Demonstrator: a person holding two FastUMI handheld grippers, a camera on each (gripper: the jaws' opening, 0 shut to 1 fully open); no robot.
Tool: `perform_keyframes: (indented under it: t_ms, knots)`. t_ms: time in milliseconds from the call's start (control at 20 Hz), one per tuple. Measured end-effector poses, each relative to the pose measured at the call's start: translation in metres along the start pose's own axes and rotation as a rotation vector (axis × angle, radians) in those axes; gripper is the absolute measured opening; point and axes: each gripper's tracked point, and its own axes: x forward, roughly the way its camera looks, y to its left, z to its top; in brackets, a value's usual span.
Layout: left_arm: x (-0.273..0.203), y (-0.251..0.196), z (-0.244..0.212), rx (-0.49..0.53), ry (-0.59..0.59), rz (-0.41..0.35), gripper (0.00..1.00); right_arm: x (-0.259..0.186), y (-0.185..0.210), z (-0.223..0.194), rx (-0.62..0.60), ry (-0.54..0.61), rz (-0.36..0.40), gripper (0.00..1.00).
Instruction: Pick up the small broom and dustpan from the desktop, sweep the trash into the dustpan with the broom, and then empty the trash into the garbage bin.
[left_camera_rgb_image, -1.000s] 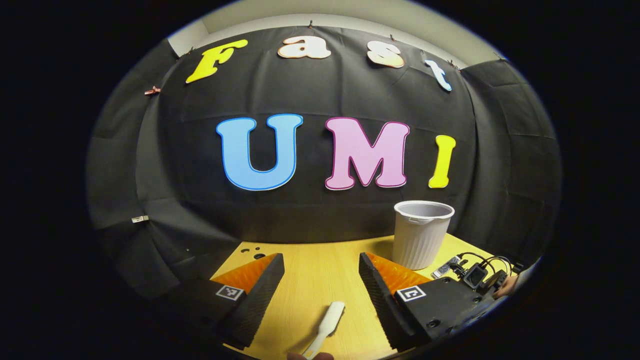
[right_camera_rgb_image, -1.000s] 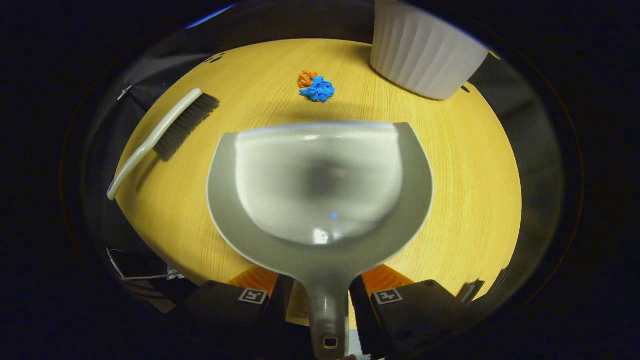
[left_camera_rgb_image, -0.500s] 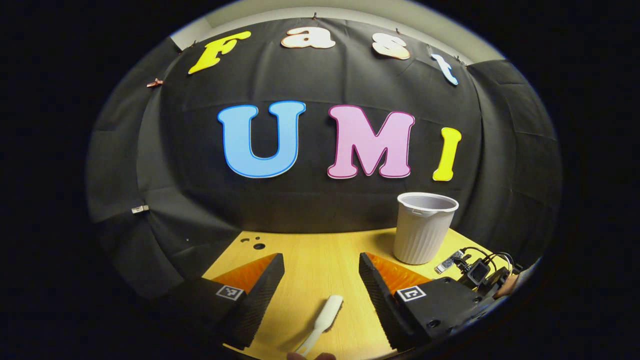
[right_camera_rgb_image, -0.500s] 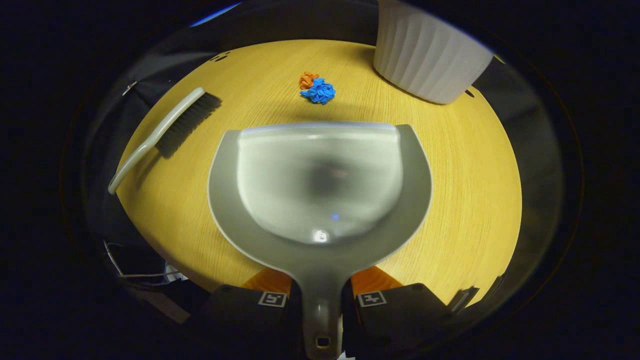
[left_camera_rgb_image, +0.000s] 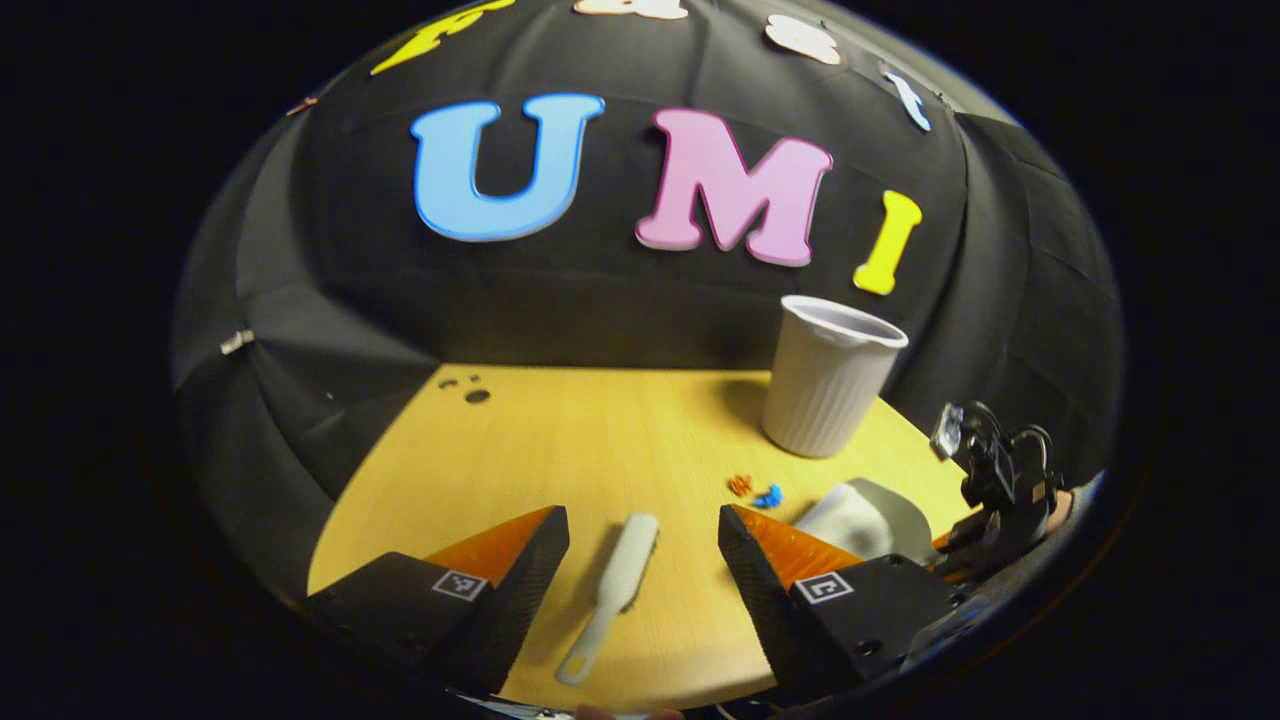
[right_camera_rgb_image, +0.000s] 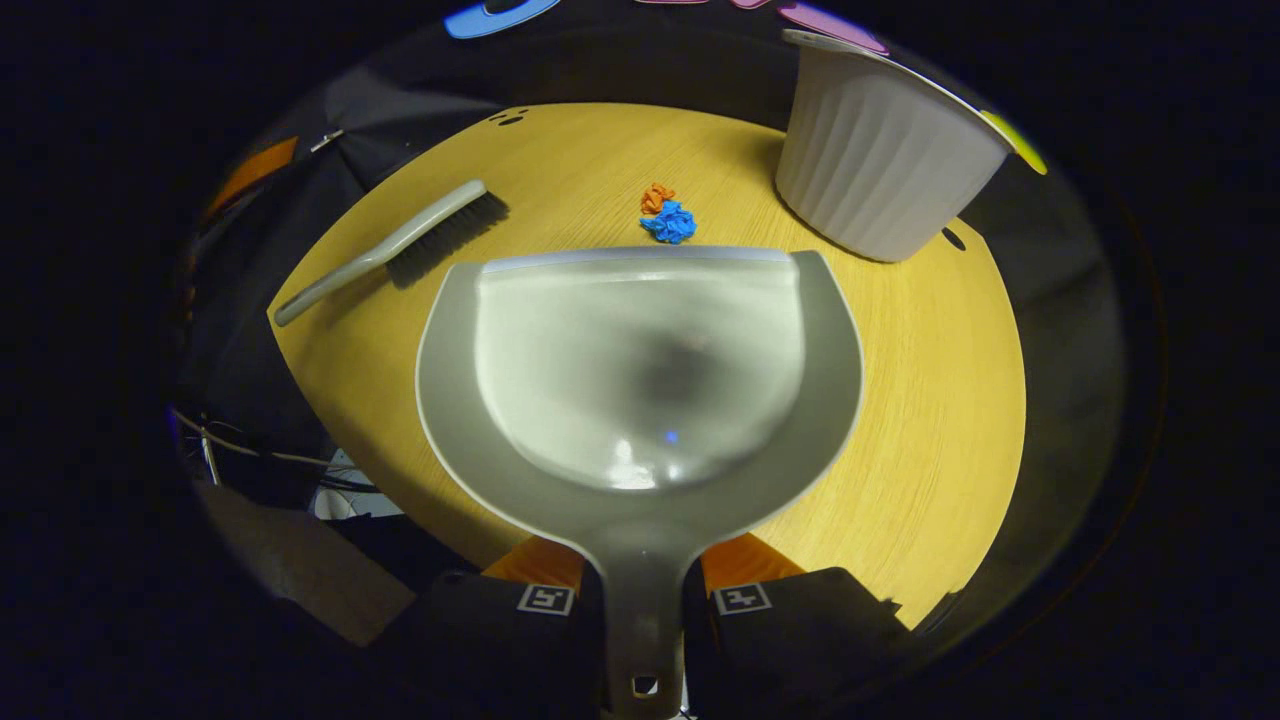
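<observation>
Change since a second ago is clearest on the left: the left gripper (left_camera_rgb_image: 643, 545) has tipped downward, so the round yellow wooden desktop (left_camera_rgb_image: 560, 430) now spreads below it, and the small pale plastic broom with dark bristles (left_camera_rgb_image: 612, 592) lies flat between its wide-open, empty jaws, untouched. That suggests the broom grab is next. Further right in the left gripper view sit the crumpled orange and blue paper scraps (left_camera_rgb_image: 756, 491), then the white ribbed plastic garbage bin (left_camera_rgb_image: 826, 390), upright near the desktop's far edge. On the right, the right gripper (right_camera_rgb_image: 643, 598) has closed onto the handle of the grey plastic dustpan (right_camera_rgb_image: 640, 390), both fingers pressing it; a second ago they stood apart. The pan's lip now sits just short of the scraps, which reads as the dustpan secured and placed for sweeping
</observation>
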Motion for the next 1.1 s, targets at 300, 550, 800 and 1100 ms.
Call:
perform_keyframes:
  t_ms: [300, 550, 800, 1100]
  knots:
    - [0.034, 0.020, -0.065, 0.127, 0.293, 0.001, 0.96, -0.021, -0.023, -0.014, 0.008, -0.016, -0.033, 0.37]
    - [0.059, 0.031, -0.112, 0.140, 0.486, -0.025, 0.92, -0.029, -0.030, -0.025, 0.057, -0.015, -0.045, 0.36]
    - [0.075, 0.054, -0.145, 0.175, 0.645, -0.013, 0.85, -0.035, -0.036, -0.036, 0.067, -0.010, -0.059, 0.36]
    - [0.089, 0.064, -0.165, 0.179, 0.728, -0.017, 0.67, -0.038, -0.039, -0.040, 0.072, 0.000, -0.058, 0.36]
